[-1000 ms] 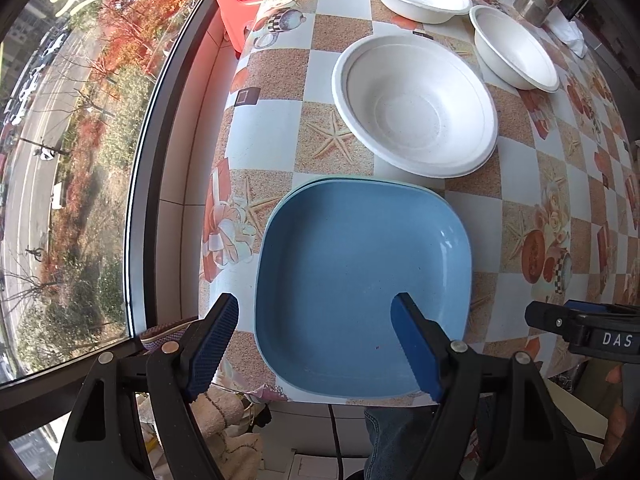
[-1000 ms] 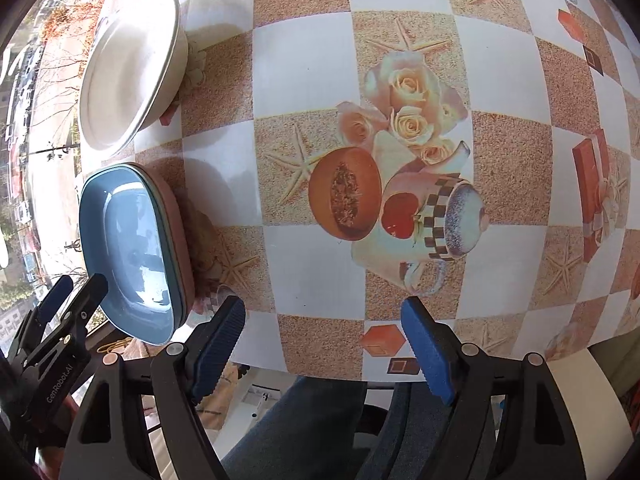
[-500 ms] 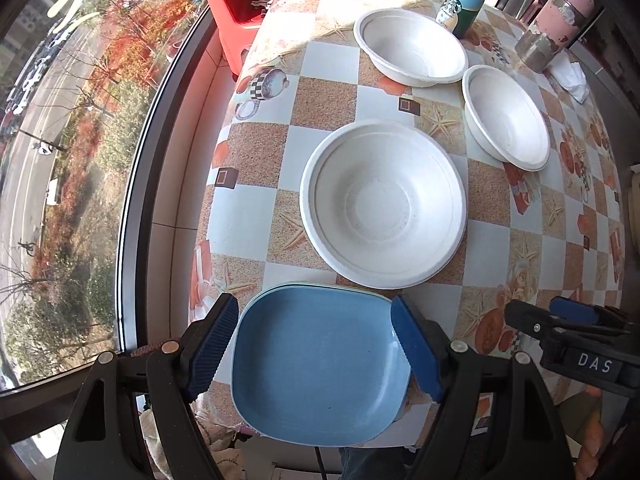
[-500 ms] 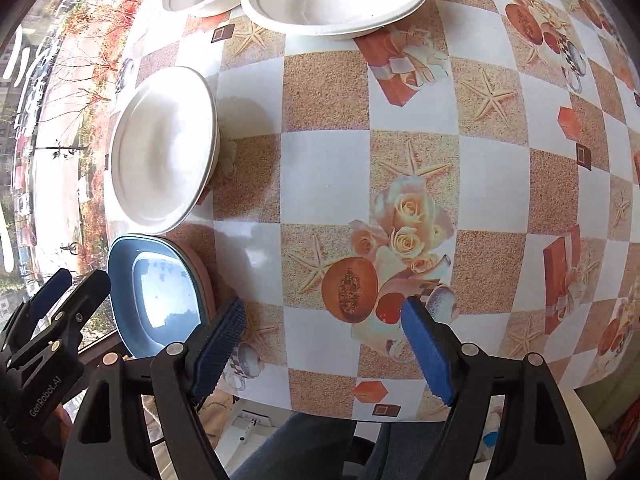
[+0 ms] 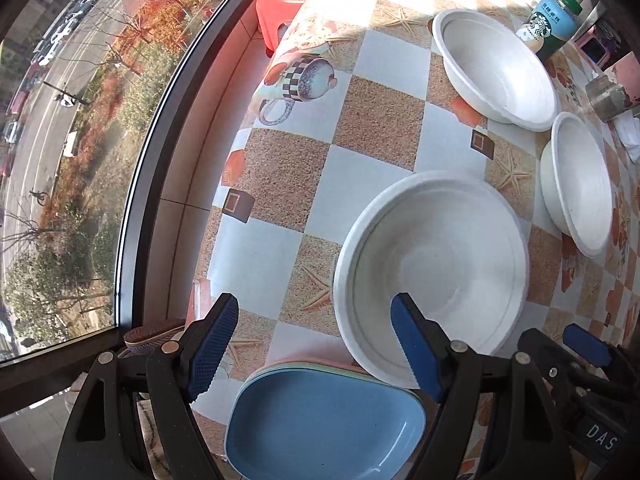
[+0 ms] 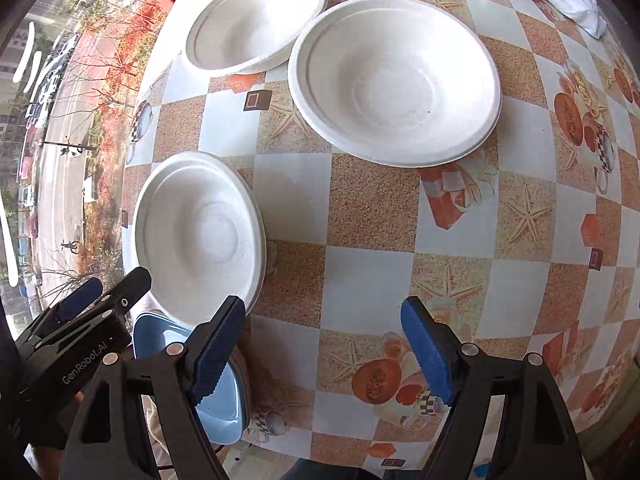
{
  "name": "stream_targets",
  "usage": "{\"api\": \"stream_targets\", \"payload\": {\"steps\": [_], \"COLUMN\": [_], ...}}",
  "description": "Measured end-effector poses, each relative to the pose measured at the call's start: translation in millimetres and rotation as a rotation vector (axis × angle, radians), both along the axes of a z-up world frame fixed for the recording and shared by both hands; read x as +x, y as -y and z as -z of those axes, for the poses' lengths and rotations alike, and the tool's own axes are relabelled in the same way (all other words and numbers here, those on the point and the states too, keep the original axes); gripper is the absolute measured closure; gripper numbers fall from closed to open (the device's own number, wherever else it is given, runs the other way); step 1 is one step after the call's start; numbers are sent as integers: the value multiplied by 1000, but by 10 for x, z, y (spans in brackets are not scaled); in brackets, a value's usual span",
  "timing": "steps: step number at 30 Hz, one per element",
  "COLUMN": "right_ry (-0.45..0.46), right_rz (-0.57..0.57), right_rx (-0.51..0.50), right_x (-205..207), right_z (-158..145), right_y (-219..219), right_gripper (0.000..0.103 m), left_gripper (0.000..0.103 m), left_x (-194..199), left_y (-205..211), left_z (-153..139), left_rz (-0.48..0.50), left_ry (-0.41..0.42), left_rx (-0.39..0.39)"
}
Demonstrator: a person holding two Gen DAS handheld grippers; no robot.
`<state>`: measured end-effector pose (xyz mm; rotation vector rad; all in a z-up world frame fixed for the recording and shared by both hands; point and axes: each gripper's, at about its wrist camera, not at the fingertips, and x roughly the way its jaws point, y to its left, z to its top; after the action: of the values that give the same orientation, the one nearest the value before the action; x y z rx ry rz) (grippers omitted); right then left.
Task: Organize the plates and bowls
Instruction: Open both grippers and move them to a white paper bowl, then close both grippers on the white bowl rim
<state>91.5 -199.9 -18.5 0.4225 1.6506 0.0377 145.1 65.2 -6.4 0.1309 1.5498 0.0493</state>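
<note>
At the table's point(image 5: 280, 168) window-side corner sits a stack of rounded-square plates point(image 5: 324, 420), glossy blue on top with pale green and pink rims just showing beneath; its near edge is cut off in both views. Just beside it, a matte white moulded bowl point(image 5: 436, 264) rests on the checked, starfish-printed cloth. The left gripper point(image 5: 314, 350) hangs over that corner, its ribbed blue pads apart and holding nothing. 2 more white bowls point(image 6: 394, 80) lie toward the table's far edge, close together. The right gripper point(image 6: 322, 354) is spread wide and empty over bare cloth. Only the left view shows the green-capped bottle point(image 5: 550, 24); in the right view it is cropped.
</note>
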Motion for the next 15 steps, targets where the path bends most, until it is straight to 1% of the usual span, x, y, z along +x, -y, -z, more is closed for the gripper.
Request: {"api": "stream_targets", "payload": {"steps": [5,8,10,12,13,14,15], "right_ry": [-10,-10,-10,-12,-13,-13,-19], "right_rz": [-18,-34,-48,-54,-55,-56,-57], "right_rx": [6,9,14,19,20,25,28], "right_x": [112,207,239,246,260,280,283], "right_z": [156,174,211,254,263,278,311], "right_y": [-134,-216,-279,-348,-364,-408,-416], "right_gripper": [22,22,22,22,24,32,37], "left_gripper": [22,21,23,39,43,47,53], "left_x": [108,170,176,190,186,170,162], "left_y": [36,67,65,84,90,97,106], "left_z": [134,198,245,298,326,354,371], "left_rz": [0,-3,-3,2,4,3,1], "left_ry": [3,3,-5,-20,-32,-44,-49], "left_rx": [15,26,26,18,12,-6,-23]}}
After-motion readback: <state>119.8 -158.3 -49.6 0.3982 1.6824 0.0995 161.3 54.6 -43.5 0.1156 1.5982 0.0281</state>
